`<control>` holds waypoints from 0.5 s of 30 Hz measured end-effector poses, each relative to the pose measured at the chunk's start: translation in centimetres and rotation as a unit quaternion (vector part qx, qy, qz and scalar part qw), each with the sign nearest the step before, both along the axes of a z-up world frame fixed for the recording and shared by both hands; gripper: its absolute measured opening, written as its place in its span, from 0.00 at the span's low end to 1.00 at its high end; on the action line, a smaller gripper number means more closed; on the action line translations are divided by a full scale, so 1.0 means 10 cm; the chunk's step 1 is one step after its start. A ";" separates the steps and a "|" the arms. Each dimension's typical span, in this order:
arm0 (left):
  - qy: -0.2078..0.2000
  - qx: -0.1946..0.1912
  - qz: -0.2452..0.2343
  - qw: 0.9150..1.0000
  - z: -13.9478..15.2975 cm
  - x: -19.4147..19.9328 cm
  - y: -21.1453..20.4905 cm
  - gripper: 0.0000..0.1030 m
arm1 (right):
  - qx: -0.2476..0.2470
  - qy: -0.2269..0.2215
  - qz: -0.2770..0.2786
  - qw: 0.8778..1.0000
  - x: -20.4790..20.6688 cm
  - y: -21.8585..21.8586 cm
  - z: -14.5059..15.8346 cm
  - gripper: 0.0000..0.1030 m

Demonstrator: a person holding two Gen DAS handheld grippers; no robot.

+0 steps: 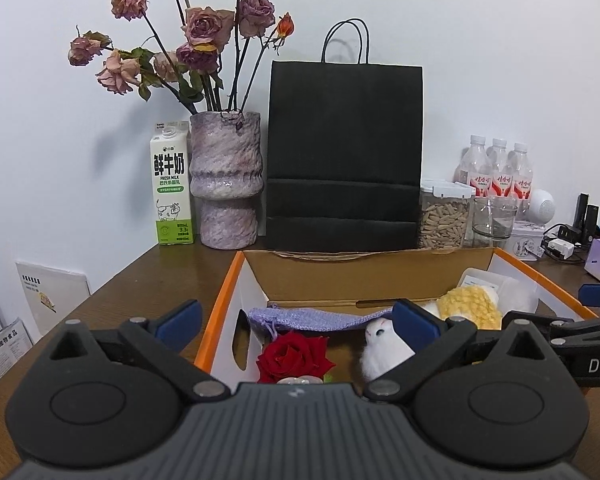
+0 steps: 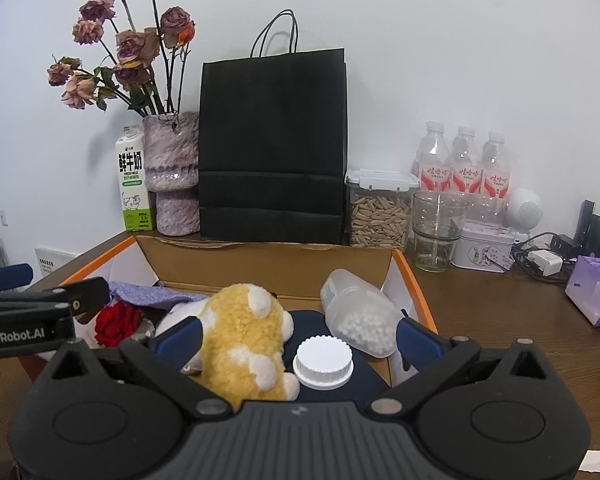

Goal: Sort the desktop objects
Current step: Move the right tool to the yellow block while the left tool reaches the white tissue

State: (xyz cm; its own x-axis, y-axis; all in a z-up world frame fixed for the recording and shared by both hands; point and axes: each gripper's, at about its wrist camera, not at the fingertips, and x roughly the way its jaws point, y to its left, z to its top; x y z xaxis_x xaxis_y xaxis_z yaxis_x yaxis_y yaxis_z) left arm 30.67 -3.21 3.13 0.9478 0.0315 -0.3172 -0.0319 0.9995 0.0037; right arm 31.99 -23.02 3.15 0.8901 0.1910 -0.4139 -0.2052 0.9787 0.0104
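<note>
Left wrist: brown surface (image 1: 148, 280) against white wall, black paper bag (image 1: 344, 152) far centre, cardboard box (image 1: 364, 272) near. Left tongs (image 1: 296, 320) spread wide, holding nothing, over red rose (image 1: 294, 356) and white plush (image 1: 382, 346) inside box. Right wrist: right tongs (image 2: 298, 332) also wide apart, empty, above yellow plush (image 2: 240, 332), white-capped bottle (image 2: 324, 362) and bead bottle (image 2: 360, 316) in box.

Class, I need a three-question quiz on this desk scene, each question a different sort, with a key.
1. True or false: the left tongs grip the red rose.
2. What fills the lidded clear container beside the black paper bag? A) seeds B) coins C) water
3. Name the yellow thing in the cardboard box between the right tongs.

Key: 1 false; 2 A; 3 plush toy.
</note>
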 end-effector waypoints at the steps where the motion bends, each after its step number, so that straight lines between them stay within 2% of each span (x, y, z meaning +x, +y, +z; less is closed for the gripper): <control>1: -0.001 -0.001 0.000 1.000 0.00 -0.01 0.00 1.00 | -0.001 0.000 0.000 1.000 0.00 0.00 0.00 1.00; 15: -0.013 0.001 -0.008 1.000 0.04 -0.20 0.05 1.00 | -0.022 0.011 0.007 1.000 -0.14 0.09 0.04 1.00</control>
State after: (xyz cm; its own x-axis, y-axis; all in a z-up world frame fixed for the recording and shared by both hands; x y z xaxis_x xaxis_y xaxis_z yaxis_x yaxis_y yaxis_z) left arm 28.70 -2.72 3.54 0.9564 0.0168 -0.2914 -0.0158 0.9999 0.0058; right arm 30.57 -22.16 3.54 0.8775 0.1854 -0.4423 -0.2197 0.9752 -0.0272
